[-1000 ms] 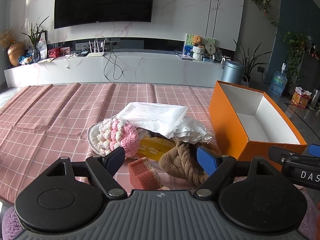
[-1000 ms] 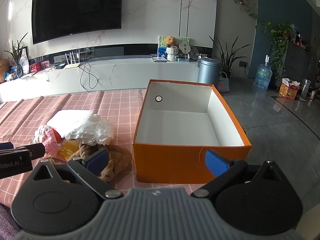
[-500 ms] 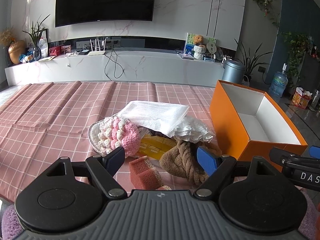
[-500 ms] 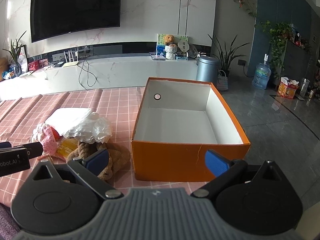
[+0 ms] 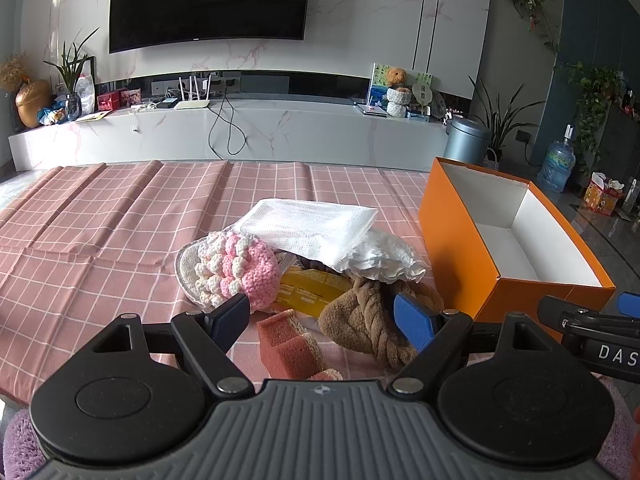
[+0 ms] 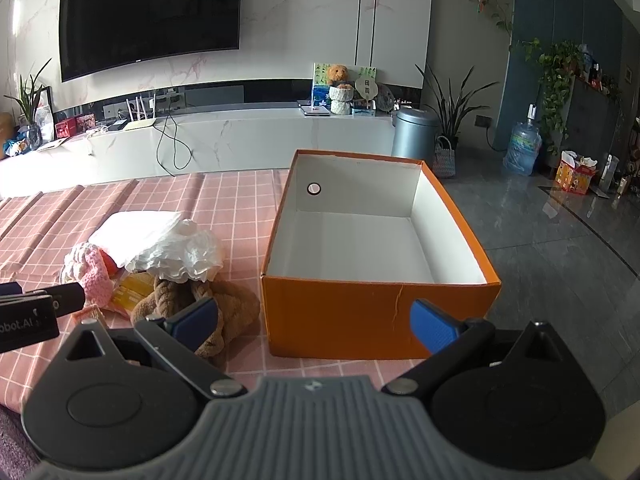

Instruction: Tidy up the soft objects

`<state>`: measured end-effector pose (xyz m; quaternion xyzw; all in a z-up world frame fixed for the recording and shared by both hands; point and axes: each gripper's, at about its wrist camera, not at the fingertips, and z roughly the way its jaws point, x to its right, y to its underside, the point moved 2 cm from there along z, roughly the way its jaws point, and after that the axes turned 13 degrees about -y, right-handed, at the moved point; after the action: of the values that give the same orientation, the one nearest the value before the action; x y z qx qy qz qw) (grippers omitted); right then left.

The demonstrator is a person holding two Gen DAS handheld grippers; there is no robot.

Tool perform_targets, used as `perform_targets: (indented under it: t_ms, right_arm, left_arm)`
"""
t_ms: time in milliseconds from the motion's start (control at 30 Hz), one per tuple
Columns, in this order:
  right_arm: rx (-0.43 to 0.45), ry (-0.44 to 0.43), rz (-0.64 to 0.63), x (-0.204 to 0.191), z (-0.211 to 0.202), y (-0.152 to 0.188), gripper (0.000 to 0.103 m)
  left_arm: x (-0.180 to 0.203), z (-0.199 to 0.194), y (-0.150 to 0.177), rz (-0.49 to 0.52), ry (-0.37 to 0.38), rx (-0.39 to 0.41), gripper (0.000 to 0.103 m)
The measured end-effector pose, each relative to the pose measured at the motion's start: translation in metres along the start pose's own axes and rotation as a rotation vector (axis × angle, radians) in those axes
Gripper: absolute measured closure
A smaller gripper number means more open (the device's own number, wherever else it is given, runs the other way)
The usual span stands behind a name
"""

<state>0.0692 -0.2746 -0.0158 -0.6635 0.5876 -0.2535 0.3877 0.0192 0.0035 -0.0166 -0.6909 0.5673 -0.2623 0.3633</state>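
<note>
The left claw (image 5: 322,316) hangs over the near edge of the worktop (image 5: 100,232), its 2 blue-padded fingers (image 5: 412,322) spread wide apart and holding nothing. Just beyond its tips lies the pile of soft things, on the pink checked cloth near the middle of the worktop's near half: a pink sponge (image 5: 286,344) sits between the fingers and closest to them, a brown braided plush (image 5: 372,320) lies just past the right finger, and a pink and white knit (image 5: 236,270) lies just past the left finger. A yellow packet (image 5: 310,290) shows between the knit and the plush, and behind them a white mesh cloth (image 5: 312,226) lies over a ruffled white piece (image 5: 384,258). The orange box (image 6: 376,312) stands open and upright just right of the pile, towards the worktop's right edge, its white inside bare. The right claw (image 6: 314,320) is held in front of the box's near wall, its fingers also wide apart and gripping nothing; its left finger lies over the plush in view, though I cannot tell whether they touch. The pile lies to the left of this claw.
</note>
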Motion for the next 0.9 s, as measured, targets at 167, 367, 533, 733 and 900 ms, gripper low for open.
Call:
perform_targets:
  t_ms: [167, 367, 533, 733, 900]
  right_arm:
    - [-0.004, 0.003, 0.003, -0.0003, 0.0012, 0.0007, 0.002]
    - [-0.010, 0.004, 0.007, 0.0007, 0.0025, 0.0016, 0.002]
    - [-0.016, 0.004, 0.010, 0.0012, 0.0033, 0.0018, 0.002]
    - [-0.018, 0.003, 0.011, 0.0012, 0.0039, 0.0020, 0.002]
    - [-0.020, 0.003, 0.012, 0.0013, 0.0048, 0.0024, 0.002]
  left_arm:
    - [0.0008, 0.0011, 0.0001, -0.001, -0.002, -0.001, 0.007]
    - [0.0004, 0.0018, 0.0015, 0.000, -0.002, -0.002, 0.007]
    - [0.0007, 0.0016, 0.0008, 0.000, -0.001, -0.003, 0.007]
    - [0.0023, 0.0019, 0.0016, 0.004, -0.002, -0.005, 0.007]
    - [0.0024, 0.0018, 0.0021, 0.004, -0.002, -0.008, 0.007]
